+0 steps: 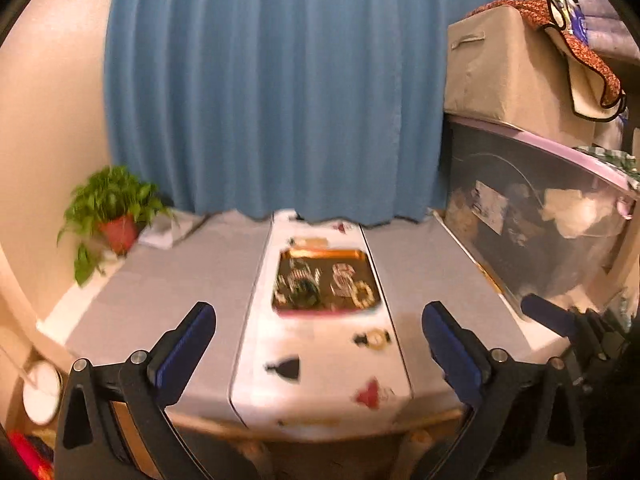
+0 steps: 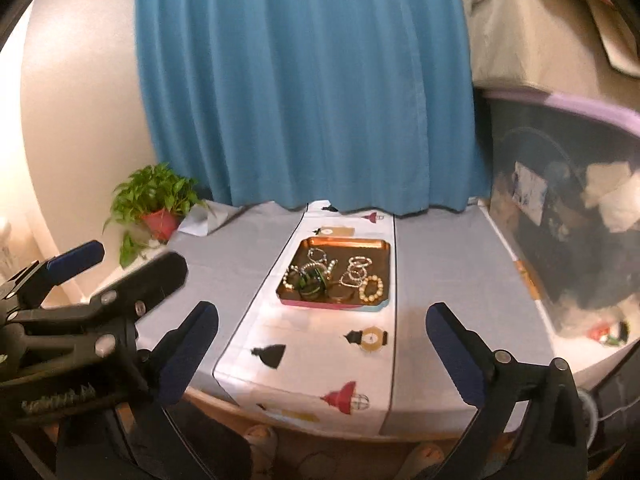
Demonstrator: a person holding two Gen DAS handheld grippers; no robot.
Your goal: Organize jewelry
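Left gripper [image 1: 318, 344]: jaws spread wide, holding nothing, above the near edge of the surface [image 1: 180, 280].
Right gripper [image 2: 322, 344]: jaws likewise wide and empty, beside the left gripper and at about the same height.
Tray [image 2: 344, 243]: a copper-coloured square tray resting on the white patterned runner [image 2: 304, 352], midway along the surface.
Jewelry [image 2: 334, 276]: bracelets and bead strands heaped inside the tray; a pearl bracelet [image 2: 371, 289] lies at its near right corner, a dark green bangle [image 2: 311, 280] near the middle front.
Key relation: the tray lies straight ahead of both pairs of jaws and below them, well apart from either; its near rim faces the grippers squarely.
Nearer hand: judged roughly equal; the right gripper seems the better lined up with the pearl bracelet, the left with the green bangle.
Stage: judged the opening approach, no piece yet taken.
Surroundings: blue curtain [image 2: 304, 80] behind, potted plant [image 2: 158, 204] at far left.
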